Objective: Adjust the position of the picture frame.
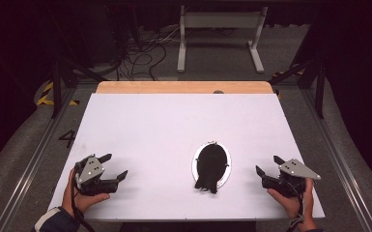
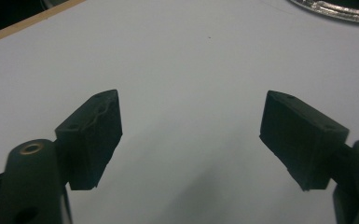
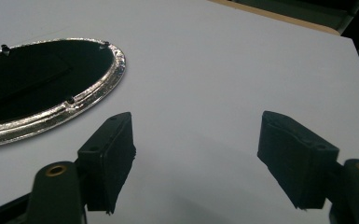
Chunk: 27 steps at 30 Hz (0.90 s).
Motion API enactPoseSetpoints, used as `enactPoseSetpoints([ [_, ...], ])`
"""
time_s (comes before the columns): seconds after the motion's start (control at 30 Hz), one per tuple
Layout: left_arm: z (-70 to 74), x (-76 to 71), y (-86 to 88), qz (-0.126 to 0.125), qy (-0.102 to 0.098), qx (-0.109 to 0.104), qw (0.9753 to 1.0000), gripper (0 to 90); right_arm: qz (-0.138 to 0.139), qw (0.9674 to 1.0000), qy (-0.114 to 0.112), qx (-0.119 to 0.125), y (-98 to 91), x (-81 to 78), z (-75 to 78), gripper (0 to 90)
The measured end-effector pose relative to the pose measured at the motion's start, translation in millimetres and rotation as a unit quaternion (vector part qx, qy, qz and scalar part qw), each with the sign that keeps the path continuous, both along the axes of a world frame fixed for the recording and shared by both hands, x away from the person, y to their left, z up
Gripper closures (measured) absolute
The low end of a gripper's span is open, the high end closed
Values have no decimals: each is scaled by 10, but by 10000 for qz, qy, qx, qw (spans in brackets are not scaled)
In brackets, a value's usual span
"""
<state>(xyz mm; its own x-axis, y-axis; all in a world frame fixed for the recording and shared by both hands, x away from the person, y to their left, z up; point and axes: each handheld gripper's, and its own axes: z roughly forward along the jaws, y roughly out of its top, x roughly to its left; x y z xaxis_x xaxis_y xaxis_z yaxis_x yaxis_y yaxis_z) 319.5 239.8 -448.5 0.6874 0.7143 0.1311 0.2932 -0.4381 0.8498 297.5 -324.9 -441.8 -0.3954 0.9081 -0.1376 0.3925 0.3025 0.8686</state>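
Both the left claw [image 1: 115,167] and right claw [image 1: 265,165] stood wide apart, empty, flanking the oval frame [image 1: 212,166] on the counter [image 1: 174,125].

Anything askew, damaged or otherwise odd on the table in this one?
Little stands out. The oval silver-rimmed frame with a black back lies face down on the white table, its black stand flap poking past the near rim. Both tongs, left and right, are open and empty.
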Motion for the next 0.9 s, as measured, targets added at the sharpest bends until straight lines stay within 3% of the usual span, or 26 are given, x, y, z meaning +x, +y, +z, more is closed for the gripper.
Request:
enactPoseSetpoints([
  [0.17, -3, -10, -39, -143, 19, 78, 9999, 396, -42, 10000, 66, 53, 4, 35, -19, 292],
  [0.2, 0, -15, -38, -175, 31, 98, 9998, 396, -32, 9999, 89, 68, 15, 46, -20, 304],
  [0.3, -4, -15, -35, -233, 110, 81, 9996, 546, 64, 9999, 136, -26, 77, 74, -31, 364],
  [0.33, -3, -12, -37, -263, 119, 123, 9995, 546, 64, 9999, 136, -26, 77, 74, -31, 364],
  [0.37, -4, -7, -42, -285, 145, 134, 9994, 635, 121, 9997, 198, -54, 105, 99, -42, 415],
  [0.43, -14, 9, -72, -428, 252, 144, 9987, 674, 131, 9996, 237, -28, 116, 113, -46, 453],
  [0.57, -34, 16, -187, -696, 434, 224, 9964, 806, 308, 9985, 451, -13, 165, 201, -60, 683],
  [0.63, -27, 11, -258, -806, 477, 226, 9953, 852, 331, 9978, 582, 34, 191, 248, -78, 782],
  [0.73, -21, 27, -380, -922, 607, 331, 9933, 876, 424, 9960, 789, -53, 278, 298, -101, 854],
  [0.9, -51, 68, -598, -1159, 722, 477, 9895, 897, 715, 9927, 969, -80, 478, 363, -119, 887],
])
